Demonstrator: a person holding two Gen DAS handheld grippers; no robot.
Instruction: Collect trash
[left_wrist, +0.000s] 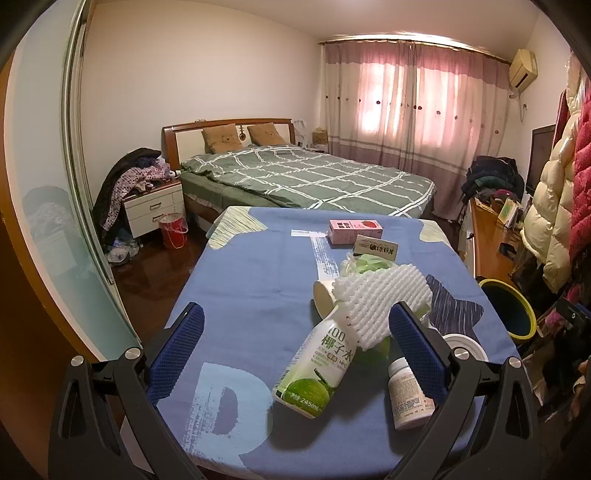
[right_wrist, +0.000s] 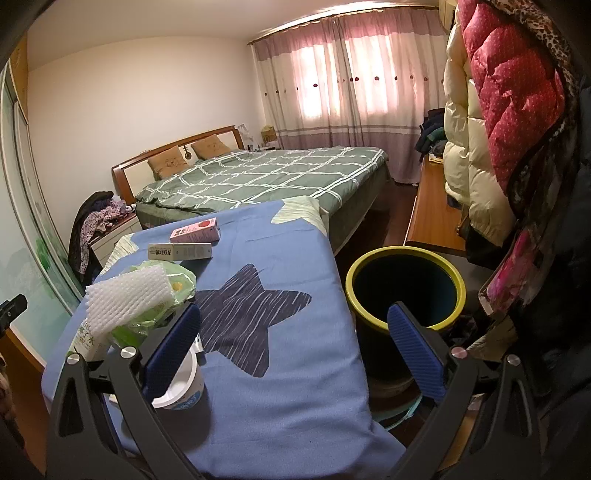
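Note:
Trash lies on a blue-clothed table (left_wrist: 251, 280): a coconut water bottle (left_wrist: 314, 365) on its side, white foam netting (left_wrist: 384, 299), a green plastic bag (right_wrist: 166, 291), a small white pill bottle (left_wrist: 404, 395), a white yogurt cup (right_wrist: 181, 384), a pink carton (left_wrist: 354, 230) and a flat box (right_wrist: 181, 252). My left gripper (left_wrist: 295, 347) is open, its fingers either side of the coconut bottle, above the table. My right gripper (right_wrist: 295, 347) is open and empty over the table's right edge. A dark bin with a yellow-green rim (right_wrist: 404, 291) stands right of the table.
A bed with a green checked cover (left_wrist: 306, 177) lies beyond the table. A nightstand (left_wrist: 155, 206) with piled clothes and a red bucket (left_wrist: 173, 230) stand at left. A wooden desk (right_wrist: 432, 214) and hanging coats (right_wrist: 509, 110) are at right.

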